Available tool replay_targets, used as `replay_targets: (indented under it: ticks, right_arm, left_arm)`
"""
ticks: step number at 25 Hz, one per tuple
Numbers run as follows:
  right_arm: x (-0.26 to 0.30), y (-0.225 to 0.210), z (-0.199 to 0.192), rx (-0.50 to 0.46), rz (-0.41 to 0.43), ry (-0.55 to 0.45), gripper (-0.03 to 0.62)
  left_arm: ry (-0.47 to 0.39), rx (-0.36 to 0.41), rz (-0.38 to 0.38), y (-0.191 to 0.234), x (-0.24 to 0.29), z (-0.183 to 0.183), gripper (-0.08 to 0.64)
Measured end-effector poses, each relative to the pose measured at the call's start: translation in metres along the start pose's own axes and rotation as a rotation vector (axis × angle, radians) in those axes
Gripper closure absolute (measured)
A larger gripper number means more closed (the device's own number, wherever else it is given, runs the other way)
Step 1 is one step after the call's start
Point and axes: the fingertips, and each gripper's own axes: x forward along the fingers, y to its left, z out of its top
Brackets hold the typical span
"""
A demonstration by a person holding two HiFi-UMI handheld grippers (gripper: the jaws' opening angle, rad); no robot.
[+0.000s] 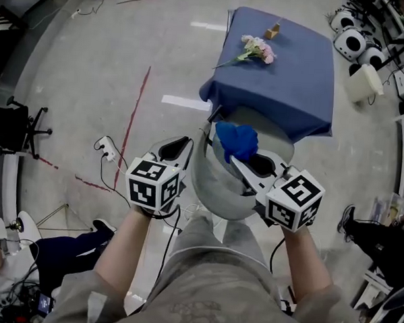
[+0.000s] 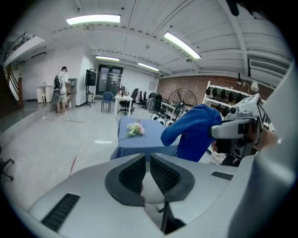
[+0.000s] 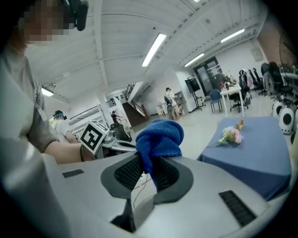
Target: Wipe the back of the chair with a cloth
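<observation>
I look down on a grey chair (image 1: 217,188) standing just in front of me, its rounded shell between my two grippers. My right gripper (image 1: 237,159) is shut on a blue knitted cloth (image 1: 235,140), which bunches up above the jaws (image 3: 159,135) and hangs over the chair. In the right gripper view the pads (image 3: 125,173) clamp the cloth's lower fold. My left gripper (image 1: 184,144) is held to the left of the chair; its jaws (image 2: 147,155) stand almost together with a thin gap and nothing between them. The left gripper view also shows the cloth (image 2: 195,132).
A table under a dark blue cover (image 1: 293,95) stands just beyond the chair, with a pink flower sprig (image 1: 258,51) and a small wooden block (image 1: 271,31) on it. White devices (image 1: 350,40) crowd the far right. A power strip with cables (image 1: 105,147) lies left on the floor.
</observation>
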Motion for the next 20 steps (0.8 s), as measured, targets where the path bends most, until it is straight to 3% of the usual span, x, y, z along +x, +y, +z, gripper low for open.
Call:
replay_targets:
  ticks: [4,10,15,20]
  right_arm:
    - [-0.026,0.007,0.052,-0.109,-0.030,-0.128,0.520]
    - [-0.074,0.017,0.124,-0.200,-0.119,-0.318,0.520]
    - [-0.117,0.026,0.158,-0.268,-0.187,-0.445,0.518]
    - [-0.148,0.038,0.182,-0.301,-0.236,-0.527,0.518]
  left_arm:
    - [-0.103,0.056,-0.030,-0.017,-0.020,0.050,0.518]
    - [-0.268,0.195,-0.026,-0.043,-0.060,0.120,0.525]
    - [-0.405,0.293,-0.014,-0.066,-0.092,0.160,0.525]
    - [-0.523,0.331,-0.003,-0.085,-0.120,0.189,0.525]
